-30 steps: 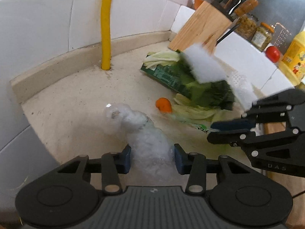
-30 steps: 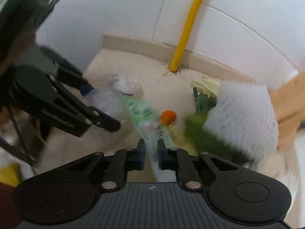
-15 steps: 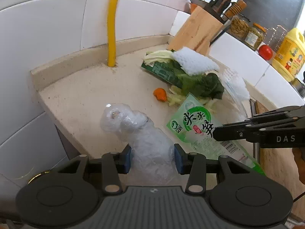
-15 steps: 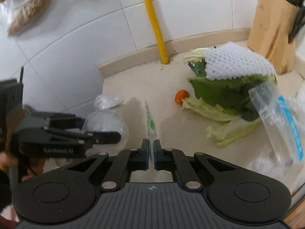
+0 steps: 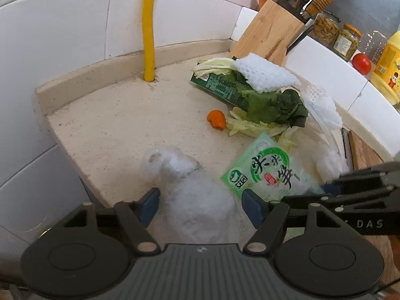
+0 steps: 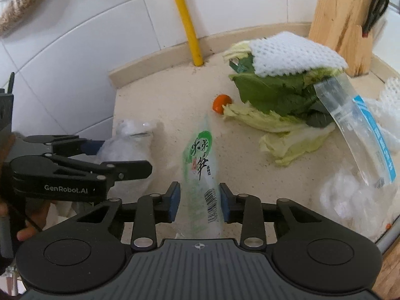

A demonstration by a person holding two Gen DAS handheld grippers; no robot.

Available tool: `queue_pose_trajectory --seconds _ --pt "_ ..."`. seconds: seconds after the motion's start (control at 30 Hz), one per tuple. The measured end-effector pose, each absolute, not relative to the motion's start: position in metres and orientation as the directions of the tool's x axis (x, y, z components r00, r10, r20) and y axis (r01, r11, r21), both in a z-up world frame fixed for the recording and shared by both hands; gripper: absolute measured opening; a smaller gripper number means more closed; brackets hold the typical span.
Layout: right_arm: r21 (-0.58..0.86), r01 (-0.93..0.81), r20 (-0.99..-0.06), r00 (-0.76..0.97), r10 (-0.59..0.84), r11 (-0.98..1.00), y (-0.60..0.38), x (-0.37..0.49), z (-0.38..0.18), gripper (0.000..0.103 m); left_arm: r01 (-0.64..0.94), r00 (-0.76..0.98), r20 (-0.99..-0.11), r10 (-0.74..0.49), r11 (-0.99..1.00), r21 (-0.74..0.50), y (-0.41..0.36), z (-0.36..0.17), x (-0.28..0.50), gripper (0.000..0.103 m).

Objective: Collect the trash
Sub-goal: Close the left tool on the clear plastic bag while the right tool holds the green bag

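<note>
My right hand-held gripper has just been opening: its blue pads now stand clear on either side of the green printed wrapper, which lies between them but is no longer pinched. The wrapper is thin film, near weightless and slick, so I judge it will flutter or slide out unless I take it by a flat edge near the barcode end and close fully. My left hand-held gripper has also just been widening; the crumpled clear plastic bag sits between its pads near the front edge of the counter, and the pads look barely off it, not squeezing. That bag is soft and collapsible, best gathered at its bunched middle rather than at the knotted top. Beyond them, toward the middle of the counter, lies a small orange scrap, just beside the pale cabbage leaves, with dark green leaves piled on top and a white foam net resting over those. The leaves are limp and will tear or trail; the foam is springy and light. A clear bag with a blue stripe leans on the pile toward the right edge of the counter. At the back, the yellow pipe rises from the counter beside the wall and the knife block stands in the far corner; both are well apart from my reach path.
</note>
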State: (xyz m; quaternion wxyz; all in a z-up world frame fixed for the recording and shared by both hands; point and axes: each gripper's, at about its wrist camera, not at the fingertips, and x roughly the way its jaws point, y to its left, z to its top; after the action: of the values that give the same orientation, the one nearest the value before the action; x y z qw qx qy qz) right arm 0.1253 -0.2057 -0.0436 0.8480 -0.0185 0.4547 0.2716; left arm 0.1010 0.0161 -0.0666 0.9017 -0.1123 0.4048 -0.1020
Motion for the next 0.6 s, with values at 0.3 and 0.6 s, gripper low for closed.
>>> queue_pose_trajectory --seconds 0.3,0.6 --pt "0.285 -0.451 -0.743 0.453 0.492 0.846 -0.215 0.119 -0.031 0.005 0.083 0.672 -0.699 -0.245 0.963 -0.258 0.012 -0.056 0.095 0.035" --pt "0.332 -0.453 -0.67 0.505 0.545 0.827 -0.213 0.111 -0.008 0.004 0.086 0.731 -0.644 -0.225 0.967 -0.24 0.018 -0.028 0.077 0.035"
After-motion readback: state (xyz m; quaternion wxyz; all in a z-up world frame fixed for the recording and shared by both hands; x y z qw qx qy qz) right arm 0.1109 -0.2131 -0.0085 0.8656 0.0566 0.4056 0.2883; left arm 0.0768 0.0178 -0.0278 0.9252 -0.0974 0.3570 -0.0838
